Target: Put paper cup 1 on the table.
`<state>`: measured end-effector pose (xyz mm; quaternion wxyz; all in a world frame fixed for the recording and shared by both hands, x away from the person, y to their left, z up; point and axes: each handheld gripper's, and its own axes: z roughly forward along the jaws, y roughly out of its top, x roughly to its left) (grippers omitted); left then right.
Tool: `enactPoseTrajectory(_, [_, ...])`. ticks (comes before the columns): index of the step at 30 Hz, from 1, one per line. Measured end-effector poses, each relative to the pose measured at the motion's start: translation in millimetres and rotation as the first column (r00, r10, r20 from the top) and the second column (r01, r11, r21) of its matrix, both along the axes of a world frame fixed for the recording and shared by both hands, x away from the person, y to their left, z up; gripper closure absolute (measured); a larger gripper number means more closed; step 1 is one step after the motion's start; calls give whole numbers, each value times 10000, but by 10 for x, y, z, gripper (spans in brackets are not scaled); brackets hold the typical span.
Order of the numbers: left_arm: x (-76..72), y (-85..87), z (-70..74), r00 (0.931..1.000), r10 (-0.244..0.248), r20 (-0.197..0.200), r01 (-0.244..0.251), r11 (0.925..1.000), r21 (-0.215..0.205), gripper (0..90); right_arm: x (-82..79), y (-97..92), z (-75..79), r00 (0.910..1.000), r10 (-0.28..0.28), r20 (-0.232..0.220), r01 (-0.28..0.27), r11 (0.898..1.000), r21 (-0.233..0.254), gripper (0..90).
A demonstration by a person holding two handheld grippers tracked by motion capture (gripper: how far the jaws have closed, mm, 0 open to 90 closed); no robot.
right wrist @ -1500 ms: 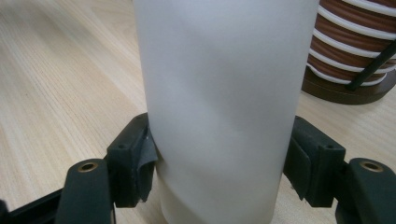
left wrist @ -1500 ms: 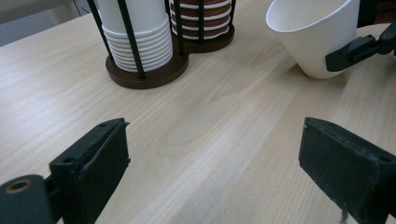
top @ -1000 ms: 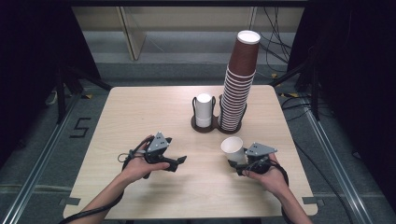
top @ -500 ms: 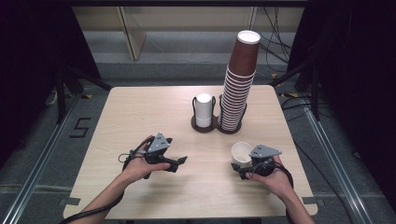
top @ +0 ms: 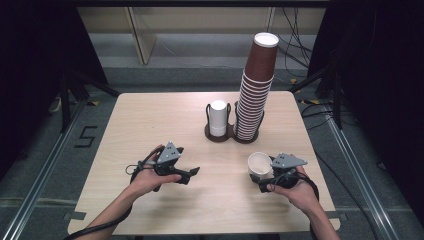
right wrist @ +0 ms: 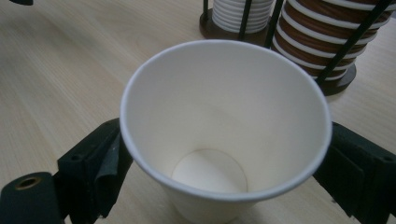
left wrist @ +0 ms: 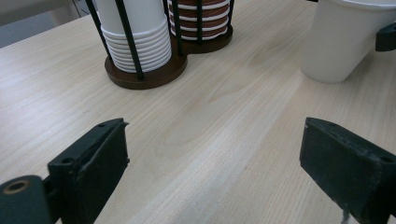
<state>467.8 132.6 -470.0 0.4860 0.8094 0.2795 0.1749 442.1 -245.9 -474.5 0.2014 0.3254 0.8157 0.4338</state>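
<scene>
A white paper cup [top: 260,164] stands upright on the table at the front right, mouth up and empty [right wrist: 224,130]. My right gripper [top: 259,176] has its jaws on either side of the cup; they have just been opening and now stand wide, the round rim undeformed. My left gripper [top: 190,175] rests at the front left, open, with bare table between its jaws [left wrist: 215,158]. In the left gripper view the cup [left wrist: 343,42] shows at the upper right.
A dark two-ring cup holder [top: 220,135] stands mid-table toward the back. It holds a short stack of white cups [top: 218,117] and a tall stack of brown cups [top: 255,95]. The table's front edge [top: 200,232] runs just behind both hands.
The right gripper and the cup shifted slightly right and toward the front edge. Its jaws have spread apart around the cup. The left hand kept still.
</scene>
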Motion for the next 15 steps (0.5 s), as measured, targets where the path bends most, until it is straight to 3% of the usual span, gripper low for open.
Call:
enactPoseTrajectory(2, [0, 0, 0, 10000, -15, 8, 15, 10000, 7, 74, -15, 4, 30, 9997, -163, -180, 166, 9996, 210, 103])
enactPoseTrajectory(5, [2, -1, 4, 10000, -43, 4, 43, 10000, -16, 74, 7, -20, 87, 9998, -81, 176, 79, 9999, 123, 103])
enactPoseTrajectory(6, [0, -2, 5, 10000, -17, 15, 17, 10000, -39, 74, -9, -11, 103, 9998, -154, -84, 156, 9995, 269, 103])
enactPoseTrajectory(8, [-5, -3, 11, 10000, 61, 4, -61, 10000, -44, 74, 7, -26, 134, 9998, -46, 194, 43, 9999, 148, 103])
enactPoseTrajectory(9, [-4, -2, 12, 10000, 61, 15, -61, 10000, -36, 74, -9, -15, 146, 9999, -122, -46, 124, 9995, 285, 103])
enactPoseTrajectory(12, [-4, -1, 10, 10000, 50, 7, -50, 10000, -21, 74, 2, -31, 184, 9997, -49, 224, 46, 9999, 150, 103])
enactPoseTrajectory(14, [-4, -3, 10, 10000, 47, 6, -47, 10000, -27, 73, -19, -16, 204, 9999, -132, -59, 134, 9993, 343, 103])
enactPoseTrajectory(15, [-4, -4, 11, 10000, 48, 4, -48, 10000, -41, 73, -7, -27, 220, 9999, -59, 158, 55, 9996, 266, 103])
